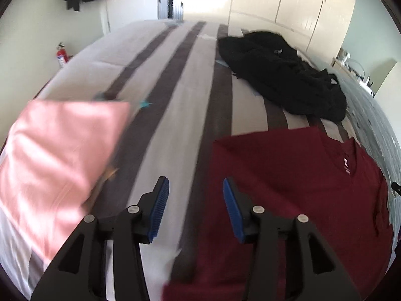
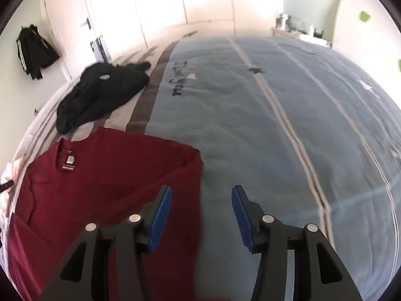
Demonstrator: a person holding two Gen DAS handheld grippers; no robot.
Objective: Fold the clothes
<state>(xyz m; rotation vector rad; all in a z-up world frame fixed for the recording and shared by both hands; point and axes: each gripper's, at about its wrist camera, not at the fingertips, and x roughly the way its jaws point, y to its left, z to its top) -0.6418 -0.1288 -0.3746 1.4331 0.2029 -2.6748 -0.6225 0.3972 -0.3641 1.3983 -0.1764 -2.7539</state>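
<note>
A dark red T-shirt (image 1: 295, 200) lies flat on the bed, collar toward the far side; in the right wrist view the same red T-shirt (image 2: 105, 190) fills the lower left. My left gripper (image 1: 196, 188) hangs open over the shirt's left edge, nothing between its blue pads. My right gripper (image 2: 201, 198) hangs open over the shirt's right edge, also empty. A folded pink garment (image 1: 57, 160) lies to the left. A crumpled black garment (image 1: 280, 75) sits farther back on the bed, seen too as the black garment (image 2: 100, 92) in the right wrist view.
The bed carries a striped grey-and-white cover (image 1: 175, 80) and a blue blanket (image 2: 288, 125) on its right half. White wardrobe doors (image 1: 288, 0) line the far wall. A dark jacket (image 2: 35, 50) hangs on the wall; a red fire extinguisher (image 1: 61, 55) stands by the bed's left side.
</note>
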